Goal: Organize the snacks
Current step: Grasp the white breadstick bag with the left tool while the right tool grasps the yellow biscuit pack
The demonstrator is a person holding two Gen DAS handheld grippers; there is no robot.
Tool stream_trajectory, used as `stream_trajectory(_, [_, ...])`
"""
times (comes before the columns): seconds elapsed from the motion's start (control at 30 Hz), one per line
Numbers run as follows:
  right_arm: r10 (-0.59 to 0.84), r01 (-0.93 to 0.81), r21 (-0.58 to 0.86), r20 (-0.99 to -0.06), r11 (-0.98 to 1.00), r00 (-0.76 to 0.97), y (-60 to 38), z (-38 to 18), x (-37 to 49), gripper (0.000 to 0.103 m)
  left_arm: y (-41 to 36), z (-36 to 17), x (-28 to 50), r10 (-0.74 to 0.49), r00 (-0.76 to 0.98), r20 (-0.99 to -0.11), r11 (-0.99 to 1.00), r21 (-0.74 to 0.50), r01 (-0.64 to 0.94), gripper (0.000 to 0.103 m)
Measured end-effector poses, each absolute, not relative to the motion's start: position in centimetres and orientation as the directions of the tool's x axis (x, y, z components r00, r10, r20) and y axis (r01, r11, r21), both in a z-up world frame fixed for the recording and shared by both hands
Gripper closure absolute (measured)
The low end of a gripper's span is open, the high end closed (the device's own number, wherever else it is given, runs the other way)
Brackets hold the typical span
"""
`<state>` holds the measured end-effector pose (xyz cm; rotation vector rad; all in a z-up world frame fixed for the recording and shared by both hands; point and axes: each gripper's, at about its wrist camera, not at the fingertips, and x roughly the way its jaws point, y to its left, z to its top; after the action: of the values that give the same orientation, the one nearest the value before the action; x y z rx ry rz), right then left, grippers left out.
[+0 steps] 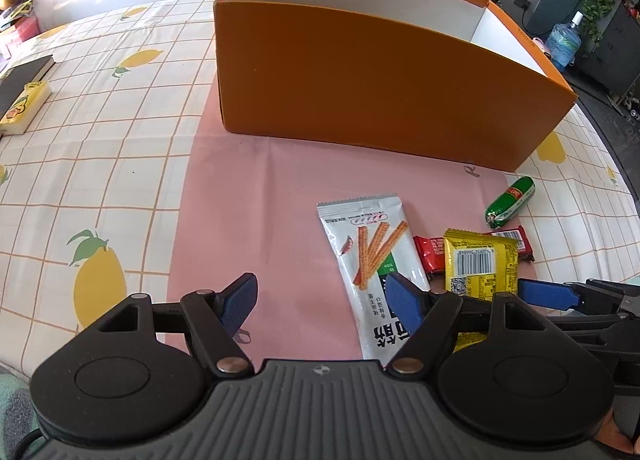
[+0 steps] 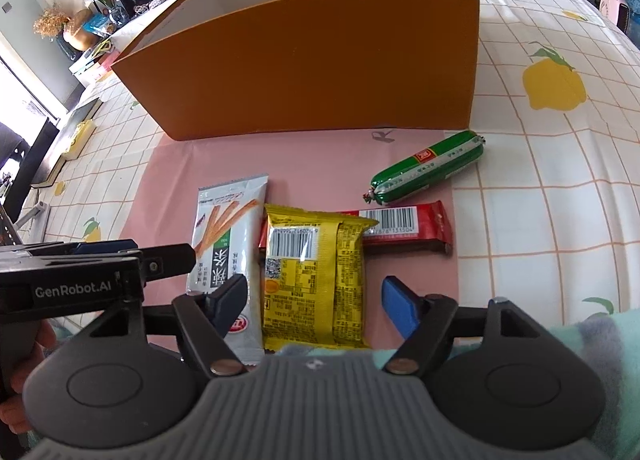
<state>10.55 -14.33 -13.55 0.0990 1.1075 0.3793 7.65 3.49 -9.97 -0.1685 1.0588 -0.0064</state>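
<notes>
One orange box (image 2: 304, 60) fills upper centre on the pink mat (image 2: 168, 164) | white stick pack (image 2: 224, 244), yellow packet (image 2: 312, 280), red bar (image 2: 404, 228), green sausage (image 2: 428, 168) lie below it, mid-frame | left gripper (image 1: 324, 304) jaws apart, straddling the stick pack's edge | right gripper (image 2: 316, 304) jaws apart over the yellow packet, not pressing

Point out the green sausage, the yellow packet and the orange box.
green sausage (image 2: 428, 168): right wrist view, middle of casing.
yellow packet (image 2: 316, 280): right wrist view, printed back.
orange box (image 2: 304, 64): right wrist view, front wall.

One orange box (image 2: 312, 60), four snack packets (image 2: 312, 276), perhaps five.
</notes>
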Motion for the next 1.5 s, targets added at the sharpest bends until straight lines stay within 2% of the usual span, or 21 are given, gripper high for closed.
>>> stream_trajectory(0.17, [0.282,-0.294,0.170,-0.872,0.941,0.400,-12.7,-13.9,10.5,0.032,3.4,-10.0,7.8,-0.100,0.492,-0.865,0.985,-0.155,-0.072,0.017])
stream_trajectory(0.33, [0.212,-0.261,0.106,-0.880,0.960,0.425,-12.8,-14.0,10.4,0.044,2.8,-10.4,7.7,-0.119,0.471,-0.874,0.986,-0.161,-0.049,0.017])
stream_trajectory(0.6, [0.124,-0.254,0.004,-0.879,0.967,0.461,-13.1,-13.8,9.9,0.046,0.9,-10.7,8.4,-0.135,0.438,-0.889,0.983,-0.175,-0.053,0.012])
stream_trajectory(0.8, [0.154,-0.235,0.052,-0.884,0.971,0.442,-13.9,-13.8,10.0,0.046,-0.8,-11.5,9.3,-0.104,0.393,-0.914,0.987,-0.144,-0.075,0.011])
stream_trajectory(0.93, [0.157,-0.245,0.048,-0.881,0.968,0.445,-13.6,-13.8,9.9,0.046,-1.8,-11.9,9.8,-0.075,0.394,-0.916,0.992,-0.107,-0.059,0.004])
stream_trajectory(1.17, [0.173,-0.246,0.068,-0.882,0.967,0.437,-13.7,-13.9,10.0,0.045,-0.4,-12.0,9.9,-0.017,0.371,-0.928,0.998,-0.038,-0.050,0.005])
stream_trajectory(1.5, [0.210,-0.244,0.108,-0.871,0.964,0.444,-13.8,-13.7,10.0,0.037,2.3,-12.1,9.7,-0.020,0.386,-0.922,0.997,-0.047,-0.060,0.005])
